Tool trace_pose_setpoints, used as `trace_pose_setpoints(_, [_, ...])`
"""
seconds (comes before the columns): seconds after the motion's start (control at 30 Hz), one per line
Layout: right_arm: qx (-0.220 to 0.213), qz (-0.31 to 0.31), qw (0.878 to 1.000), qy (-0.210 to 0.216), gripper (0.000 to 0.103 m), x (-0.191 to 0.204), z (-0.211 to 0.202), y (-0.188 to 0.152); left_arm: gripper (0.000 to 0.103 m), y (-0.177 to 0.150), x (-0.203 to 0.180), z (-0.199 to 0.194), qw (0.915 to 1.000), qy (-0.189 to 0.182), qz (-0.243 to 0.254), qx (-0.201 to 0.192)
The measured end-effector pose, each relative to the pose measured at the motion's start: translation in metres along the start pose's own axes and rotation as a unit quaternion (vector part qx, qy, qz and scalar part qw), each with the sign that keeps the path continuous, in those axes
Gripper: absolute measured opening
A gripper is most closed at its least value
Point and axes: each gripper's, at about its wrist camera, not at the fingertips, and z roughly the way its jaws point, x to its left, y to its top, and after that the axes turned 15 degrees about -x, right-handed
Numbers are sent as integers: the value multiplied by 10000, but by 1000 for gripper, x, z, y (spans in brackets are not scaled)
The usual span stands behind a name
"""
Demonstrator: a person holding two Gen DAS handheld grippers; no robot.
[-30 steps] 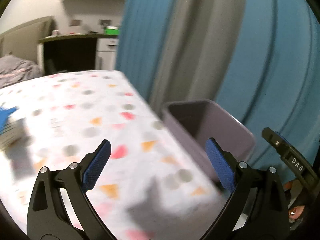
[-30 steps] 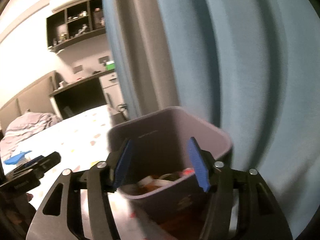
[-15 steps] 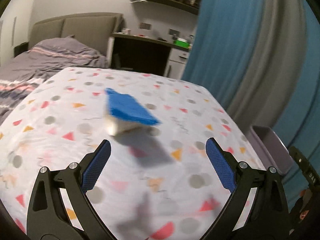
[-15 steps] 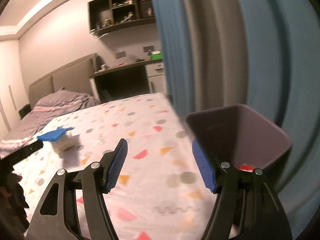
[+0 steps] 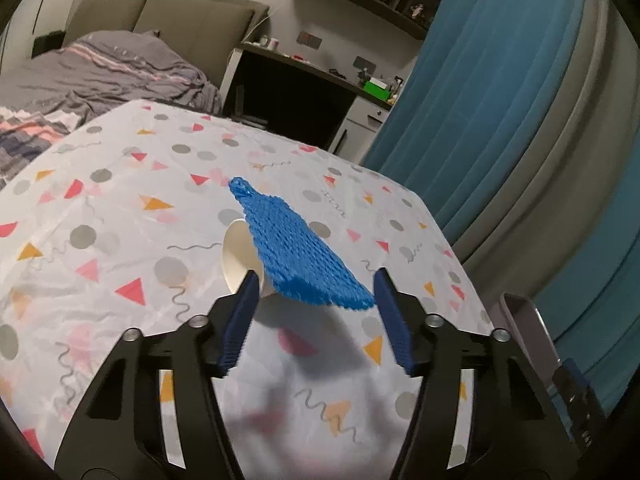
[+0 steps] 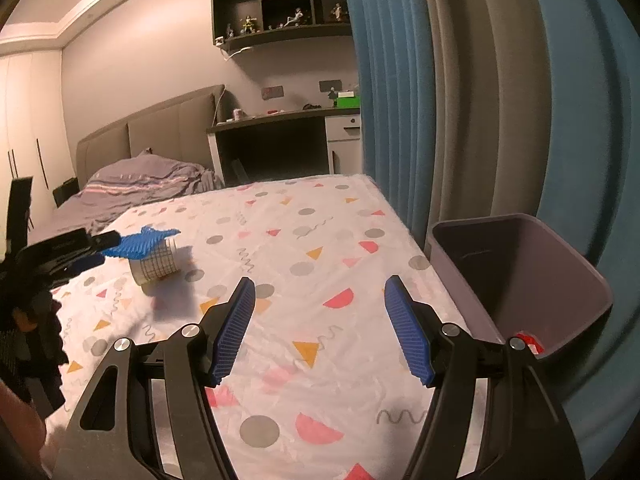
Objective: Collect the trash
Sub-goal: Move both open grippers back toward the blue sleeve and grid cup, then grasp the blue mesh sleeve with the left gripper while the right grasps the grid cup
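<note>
Trash on the table (image 5: pixel 120 208) is one piece, a paper cup (image 5: pixel 240 256) lying on its side with a blue mesh net (image 5: pixel 298 258) draped over it, and it sits right at the tips of the left gripper (image 5: pixel 314 294). Those jaws have just been closing, with the near end of the cup and net between them; the left pad looks to be against the cup's side and the net's corner reaches the right pad, but I cannot tell whether they truly press on it. From the right wrist view, the left gripper (image 6: pixel 102 246) comes in from the left edge, level with the net (image 6: pixel 140 242), and the cup (image 6: pixel 156 266) shows a grid print on its wall. The right gripper (image 6: pixel 318 304) hangs released over bare tablecloth, well apart from the cup, nothing between its pads. Just beside it on the right stands a grey bin (image 6: pixel 560 276), pushed against the table's edge, with something red lying at its bottom (only a sliver shows). Blue and grey curtains (image 6: pixel 480 100) hang close behind the bin. Around the cup the patterned cloth lies open on every side, and the table's far edge ends in front of a bed (image 6: pixel 140 184) and a desk (image 6: pixel 280 120).
</note>
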Motion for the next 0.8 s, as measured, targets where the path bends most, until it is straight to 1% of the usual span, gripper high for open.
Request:
trace_pose_setpoints(0.07, [44, -25, 10000, 11, 66, 4, 3, -1, 46, 0, 3, 6, 9999, -59, -107, 68])
trace_pose_setpoints(0.1, [55, -33, 10000, 17, 66, 6, 4, -2, 39, 0, 4, 9, 9998, -82, -132, 91])
trace_pose_setpoints(0.13, [66, -43, 10000, 26, 66, 7, 5, -2, 35, -1, 6, 11, 9998, -91, -145, 109])
trace_pose_setpoints(0.23, [103, -63, 9999, 73, 66, 13, 9, -4, 9, -2, 10, 15, 9994, -179, -237, 162])
trace_pose_setpoints(0.27, [110, -75, 9999, 82, 66, 16, 10, -4, 7, -2, 12, 15, 9993, -199, -270, 160])
trace_pose_setpoints(0.4, [132, -131, 9997, 156, 66, 26, 14, -3, 5, -1, 17, 13, 9991, -273, -303, 131])
trace_pose_setpoints(0.57, [163, -189, 9994, 259, 66, 39, 18, -3, 4, 3, 25, 0, 9993, -272, -254, -56])
trace_pose_setpoints(0.63, [175, -207, 9992, 309, 66, 44, 20, -3, 4, 8, 28, -11, 9991, -272, -249, -192])
trace_pose_setpoints(0.8, [184, -252, 9982, 506, 66, 63, 28, -2, 4, 27, 36, -43, 9975, -183, -104, -675])
